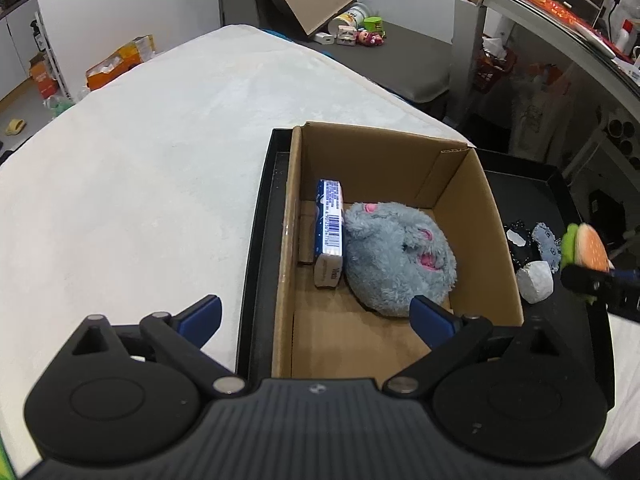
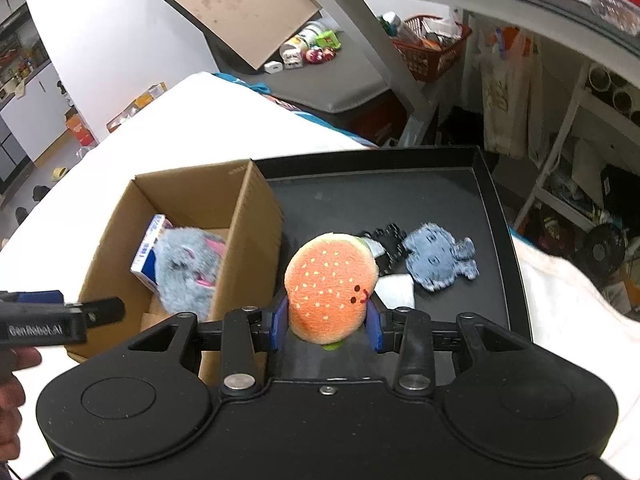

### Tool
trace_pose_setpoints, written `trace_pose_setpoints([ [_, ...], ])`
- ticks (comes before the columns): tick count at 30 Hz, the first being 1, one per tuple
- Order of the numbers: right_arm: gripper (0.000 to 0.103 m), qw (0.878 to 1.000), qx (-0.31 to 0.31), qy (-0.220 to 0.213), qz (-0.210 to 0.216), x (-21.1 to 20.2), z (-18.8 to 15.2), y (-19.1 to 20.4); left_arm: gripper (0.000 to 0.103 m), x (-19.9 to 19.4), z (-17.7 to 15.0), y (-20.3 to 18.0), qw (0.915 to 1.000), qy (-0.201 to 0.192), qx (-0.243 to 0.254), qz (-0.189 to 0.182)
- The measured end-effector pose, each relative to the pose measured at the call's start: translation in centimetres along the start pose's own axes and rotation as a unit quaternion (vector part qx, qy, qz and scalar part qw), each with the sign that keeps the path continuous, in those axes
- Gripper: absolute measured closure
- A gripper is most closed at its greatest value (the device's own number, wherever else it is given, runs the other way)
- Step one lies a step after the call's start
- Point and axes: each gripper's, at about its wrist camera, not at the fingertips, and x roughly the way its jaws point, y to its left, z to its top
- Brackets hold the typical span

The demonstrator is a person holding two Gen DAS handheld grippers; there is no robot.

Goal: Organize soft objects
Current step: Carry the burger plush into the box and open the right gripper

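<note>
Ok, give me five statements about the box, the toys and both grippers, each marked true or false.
1. The right gripper holds the burger plush. True.
2. The cardboard box is empty. False: a grey plush and a blue carton lie inside.
3. The left gripper is open and holds nothing. True.
4. The grey felt toy is in the box. False: it lies on the black tray.
5. The box stands on the tray. True.

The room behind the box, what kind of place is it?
Probably a cluttered storage or workroom: an orange basket full of odds and ends, small toys on a grey bench, and torn cartons on the floor.
</note>
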Motion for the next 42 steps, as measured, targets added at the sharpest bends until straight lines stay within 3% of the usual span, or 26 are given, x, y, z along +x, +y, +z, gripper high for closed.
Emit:
trace_pose_setpoints([
  [6,0.065,1.000,-0.009,-0.008,0.001,-0.3,1.2,1.5,0.005,0.4,-0.2,1.1,0.9996,-0.002,-0.007,-0.029],
  [10,0.065,1.000,-0.015,-0.011,0.012,-0.6,2.0,2.9,0.014,0.5,-0.1,1.6,0.9988,-0.010,-0.007,-0.047],
  [18,0.065,0.999,-0.036,-0.017,0.028,-0.1,3.8,5.7,0.054,1.6,-0.1,2.7,0.9975,-0.003,-0.023,-0.066],
  [27,0.065,0.998,-0.054,-0.007,0.036,1.7,4.5,8.0,0.084,2.2,-0.4,3.6,0.9971,-0.003,-0.029,-0.070],
  [36,0.065,0.997,-0.058,-0.006,0.044,3.0,5.1,9.1,0.088,2.6,-0.4,4.1,0.9974,-0.003,-0.034,-0.063],
  [38,0.059,0.997,-0.062,0.001,0.049,3.3,5.4,9.2,0.088,2.6,-0.4,4.0,0.9975,-0.003,-0.034,-0.062],
  [42,0.057,0.998,-0.057,0.005,0.038,3.5,5.3,9.0,0.088,2.5,-0.3,3.9,0.9976,-0.004,-0.036,-0.060],
])
